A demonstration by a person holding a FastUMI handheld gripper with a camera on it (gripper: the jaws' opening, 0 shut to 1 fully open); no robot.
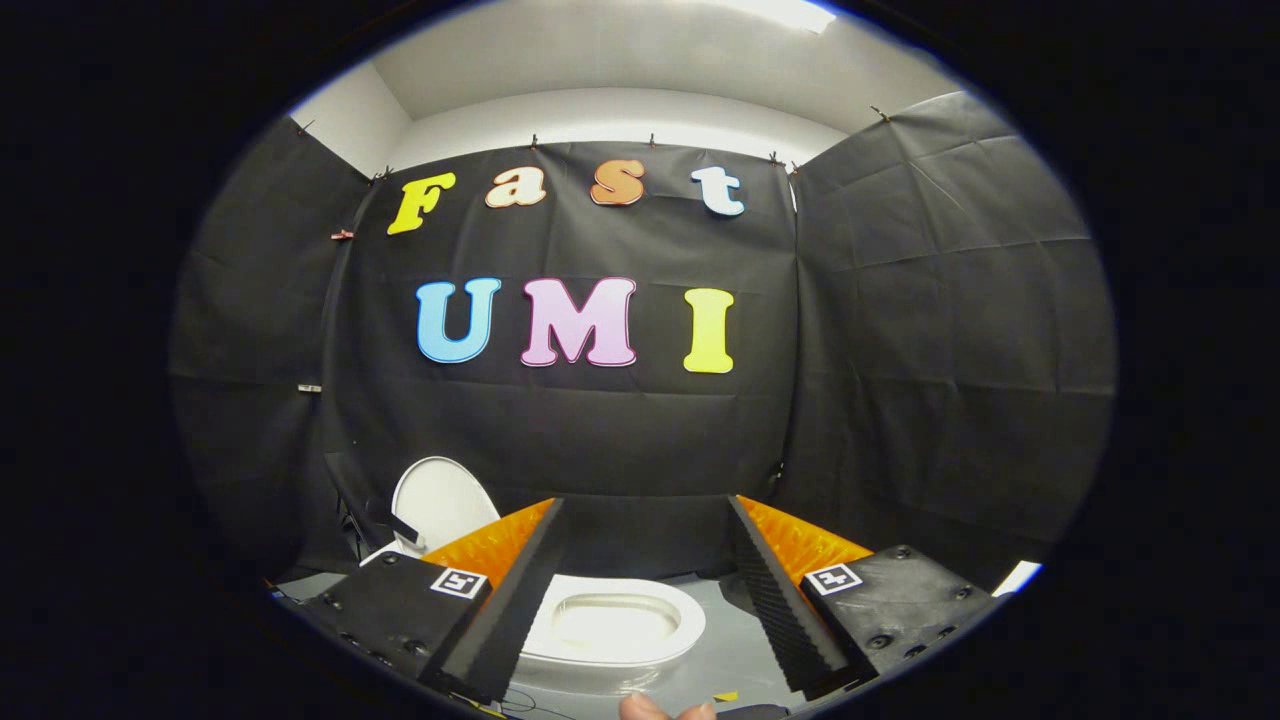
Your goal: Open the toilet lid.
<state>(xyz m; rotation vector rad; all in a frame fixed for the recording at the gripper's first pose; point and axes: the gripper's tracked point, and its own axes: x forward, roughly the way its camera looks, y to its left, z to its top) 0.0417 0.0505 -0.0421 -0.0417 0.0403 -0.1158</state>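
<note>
I have the gripper (645, 590) held high and level, its fingers spread wide with nothing between them. That makes sense to me as a stand-off pose: from here I can look down over the toilet (610, 625) without touching it.

The lid (440, 500) stands upright already, beyond the left finger and leaning back toward the wall (600, 440). The seat ring (680, 625) lies flat below, seen in the gap between the fingers, with the bowl open inside it. So I judge the task done, or all but done: the lid rests near its back stop and I see no reason to grip it again.

Much is cut off. The left finger covers the lid's lower right edge and the hinge, so I cannot tell whether the lid rests against a tank, the wall, or nothing. A dark part (400, 525) crosses the lid's lower left; I cannot say what it is. The toilet's base and most of the floor (740, 660) lie under the fingers. A fingertip (650, 708) of the person's hand pokes in just below the seat, the rest hidden.
</note>
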